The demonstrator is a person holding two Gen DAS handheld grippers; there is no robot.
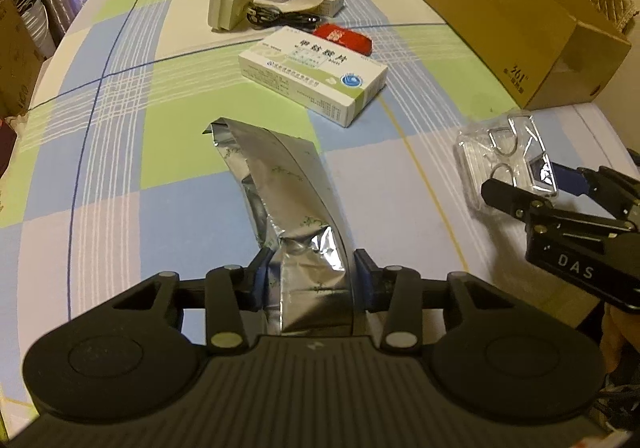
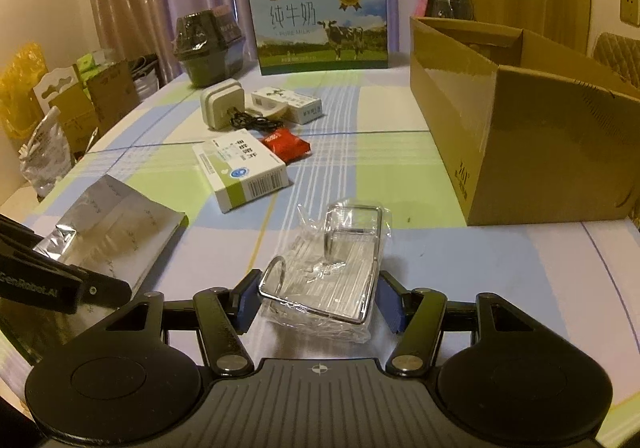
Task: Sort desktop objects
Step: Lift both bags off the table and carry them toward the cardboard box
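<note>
A crumpled silver foil pouch (image 1: 280,184) sticks out forward over the checked tablecloth, with my left gripper (image 1: 312,280) shut on its near end. The same pouch (image 2: 116,224) shows at the left of the right wrist view. A metal wire rack in clear plastic wrap (image 2: 336,268) lies on the cloth between the blue pads of my right gripper (image 2: 318,300), which touch it on both sides. From the left wrist view, the right gripper (image 1: 524,180) holds that wrapped rack (image 1: 504,152) near the table's right edge.
A white-green medicine box (image 2: 240,172) and a red packet (image 2: 286,144) lie mid-table. Behind them are a white charger (image 2: 222,102), a black cable (image 1: 276,16) and a second small box (image 2: 292,100). An open cardboard box (image 2: 520,136) stands right; a milk carton (image 2: 320,28) and a dark pot (image 2: 204,48) stand at the back.
</note>
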